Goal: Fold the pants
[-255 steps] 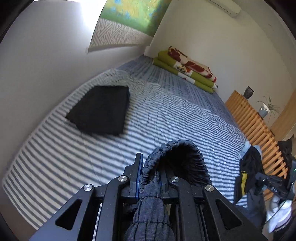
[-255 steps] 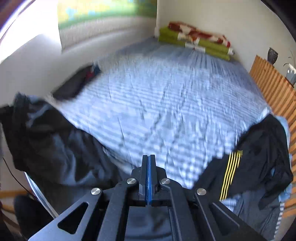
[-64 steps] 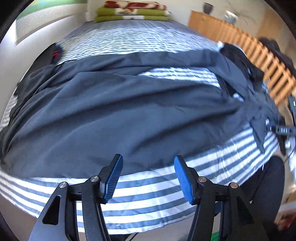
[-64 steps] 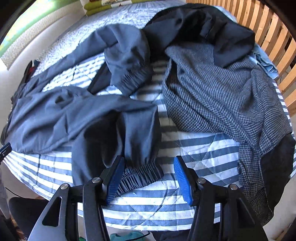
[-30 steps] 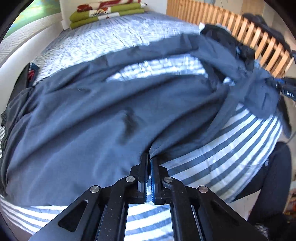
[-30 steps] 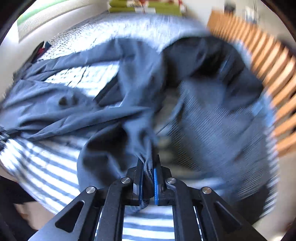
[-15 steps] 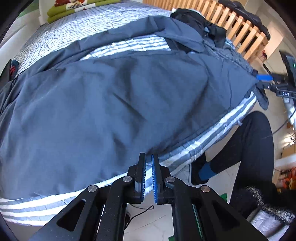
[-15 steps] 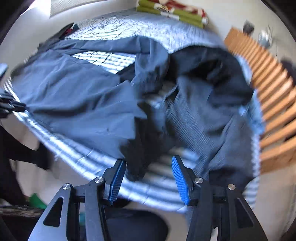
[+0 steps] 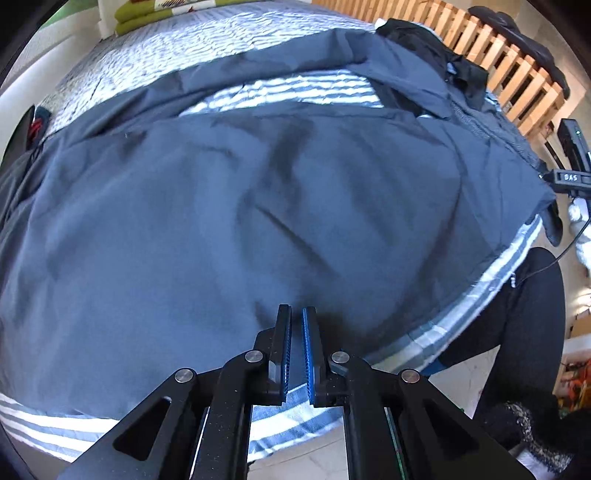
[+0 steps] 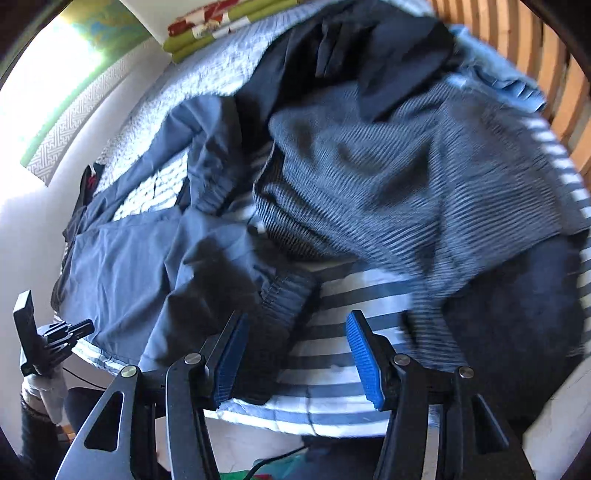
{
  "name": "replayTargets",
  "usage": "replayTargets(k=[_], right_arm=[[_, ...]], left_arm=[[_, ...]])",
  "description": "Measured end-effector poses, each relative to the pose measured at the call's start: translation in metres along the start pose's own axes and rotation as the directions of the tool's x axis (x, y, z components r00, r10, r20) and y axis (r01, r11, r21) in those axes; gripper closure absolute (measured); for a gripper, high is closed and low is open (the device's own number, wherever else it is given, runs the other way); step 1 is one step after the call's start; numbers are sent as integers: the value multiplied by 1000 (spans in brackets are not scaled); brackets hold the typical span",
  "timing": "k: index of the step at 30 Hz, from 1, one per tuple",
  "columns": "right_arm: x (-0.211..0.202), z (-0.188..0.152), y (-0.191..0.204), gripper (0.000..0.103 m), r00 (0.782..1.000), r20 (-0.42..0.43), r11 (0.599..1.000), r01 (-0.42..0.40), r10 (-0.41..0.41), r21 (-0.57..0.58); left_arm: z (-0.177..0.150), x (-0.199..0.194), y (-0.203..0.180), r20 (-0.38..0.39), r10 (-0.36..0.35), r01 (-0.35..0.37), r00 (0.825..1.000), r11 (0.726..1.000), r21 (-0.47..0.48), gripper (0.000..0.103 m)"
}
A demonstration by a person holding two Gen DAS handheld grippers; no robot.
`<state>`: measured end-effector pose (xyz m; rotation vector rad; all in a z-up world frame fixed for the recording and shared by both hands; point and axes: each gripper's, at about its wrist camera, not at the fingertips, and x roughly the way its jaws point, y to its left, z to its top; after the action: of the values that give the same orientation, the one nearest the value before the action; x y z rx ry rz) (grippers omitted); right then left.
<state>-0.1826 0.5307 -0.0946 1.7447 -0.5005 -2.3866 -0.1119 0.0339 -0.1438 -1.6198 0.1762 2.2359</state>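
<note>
Bed with blue-and-white striped cover [image 9: 436, 334] fills both views; a wooden slatted rail [image 9: 517, 70] runs along its far side.

Dark blue-grey pants [image 9: 229, 206] lie spread flat over the near half of the bed, one leg reaching toward the near edge, the other angled away with striped cover showing between them. In the right wrist view the elastic cuff [image 10: 286, 291] of the near leg lies on the cover close to the bed edge.

A grey houndstooth garment [image 10: 399, 177] lies crumpled just beside the pants on the rail side, with a black garment [image 10: 373, 51] heaped behind it.

Folded green and red bedding [image 9: 166, 9] sits at the far end of the bed.

Right gripper [image 10: 295, 354]: jaws have just been opening and stand roughly half apart, gripping nothing; the cuff lies just ahead of the left pad, not pinched.

Left gripper [image 9: 296, 345]: pads nearly together with a thin gap, no cloth between them, over the pants' near edge.
</note>
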Motion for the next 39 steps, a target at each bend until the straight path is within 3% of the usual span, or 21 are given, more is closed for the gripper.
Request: replayTargets(k=[2, 4, 5, 7, 9, 10, 12, 13, 15, 16, 18, 21, 24, 27, 32, 34, 35, 36, 39], right_arm=[[24, 1, 9, 53, 999, -30, 1000, -15, 16, 9], [36, -2, 21, 76, 999, -34, 1000, -5, 6, 12], [38, -3, 28, 80, 1000, -28, 1000, 5, -5, -8], [26, -4, 44, 81, 999, 18, 996, 40, -39, -73], [-1, -5, 61, 82, 986, 96, 975, 152, -137, -165], [-18, -3, 68, 82, 964, 149, 946, 248, -220, -206], [-41, 1, 77, 80, 887, 248, 855, 448, -389, -261], [-47, 3, 80, 79, 869, 262, 823, 485, -419, -294], [-46, 8, 77, 60, 887, 183, 822, 461, -423, -334], [-42, 12, 75, 55, 886, 143, 815, 462, -441, -350], [-44, 17, 73, 54, 878, 169, 809, 478, -447, -341], [-44, 34, 78, 54, 923, 177, 876, 380, -341, -297], [-25, 63, 89, 53, 938, 192, 904, 332, -287, -269], [10, 96, 99, 53, 967, 129, 937, 245, -219, -247], [73, 117, 124, 53, 967, 46, 917, 252, -250, -310], [86, 119, 130, 81, 959, 30, 904, 275, -281, -328], [86, 118, 133, 90, 953, 35, 894, 294, -300, -337], [80, 118, 137, 92, 951, 55, 889, 305, -305, -342], [31, 115, 153, 94, 966, 145, 895, 253, -214, -367]], left_arm=[[-3, 7, 4, -12, 2, -2, 1000, 1000, -17, 97], [-6, 11, 6, -18, -1, 1, 1000, 1000, -26, 97], [-7, 11, 8, -13, -7, 6, 1000, 1000, -29, 97], [-7, 11, 9, -12, -12, 12, 1000, 1000, -29, 97], [-7, 12, 9, -13, -14, 14, 1000, 1000, -22, 97], [-7, 12, 9, -13, -22, 22, 1000, 1000, -20, 97], [-6, 12, 8, -13, -42, 42, 999, 999, -17, 96], [-5, 12, 6, -14, -36, 36, 999, 999, -11, 95], [-5, 11, 4, -15, -40, 40, 999, 999, -3, 94], [-5, 10, 3, -14, -44, 44, 999, 999, -3, 93], [-5, 4, 3, -5, -42, 42, 999, 999, 0, 93], [-4, -7, 5, 21, -31, 31, 999, 1000, 1, 93], [1, -13, 15, 42, -2, 3, 999, 1000, -21, 91], [4, -7, 31, 35, 10, -8, 999, 997, -73, 88], [0, 8, 55, 7, -3, 4, 1000, 991, -135, 88], [-1, 6, 58, 16, -13, 15, 1000, 990, -141, 88], [0, 6, 58, 19, -9, 11, 1000, 990, -140, 88], [0, 5, 59, 19, -6, 9, 1000, 990, -139, 88], [-3, 5, 64, 26, -22, 25, 999, 988, -150, 88]])
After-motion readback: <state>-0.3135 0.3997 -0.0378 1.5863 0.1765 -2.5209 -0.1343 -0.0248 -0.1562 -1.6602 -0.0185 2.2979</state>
